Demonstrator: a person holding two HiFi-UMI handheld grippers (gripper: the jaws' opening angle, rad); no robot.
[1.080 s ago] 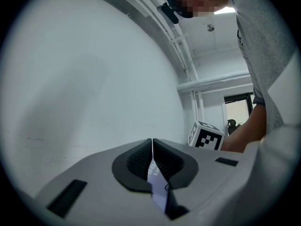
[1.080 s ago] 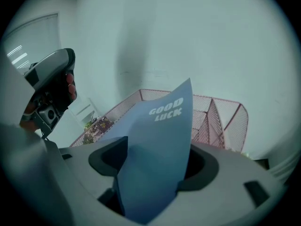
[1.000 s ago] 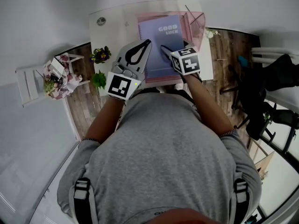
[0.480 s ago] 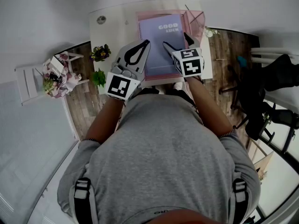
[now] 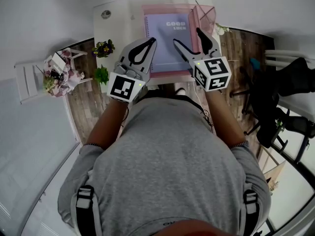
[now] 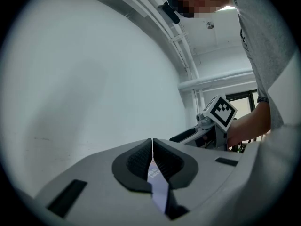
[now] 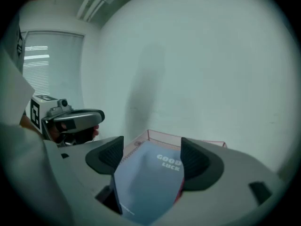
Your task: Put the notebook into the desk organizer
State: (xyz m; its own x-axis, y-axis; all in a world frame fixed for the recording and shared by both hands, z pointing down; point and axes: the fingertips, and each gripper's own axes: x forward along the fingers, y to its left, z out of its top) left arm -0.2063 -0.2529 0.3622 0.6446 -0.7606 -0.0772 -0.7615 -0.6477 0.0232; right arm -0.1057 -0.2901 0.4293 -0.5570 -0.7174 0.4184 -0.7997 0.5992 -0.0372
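The lavender spiral notebook marked "GOOD LUCK" lies flat inside the pink wire desk organizer at the table's far side. My left gripper is level at the notebook's left edge, its jaws together and a strip of the cover showing under them. My right gripper hangs tilted down above the notebook's right part. Its jaws opened wide, then eased in a little. They are open and hold nothing, and the notebook and the organizer's rim lie beyond them.
The white table carries a small round object at its far left. Potted plants and a white stool with flowers stand on the wood floor at the left. A black office chair is at the right. A wall lies straight ahead.
My right gripper has lifted off the notebook, drifted right and spread its jaws. The left gripper has stayed where it was, and the notebook lies unmoved in the organizer.
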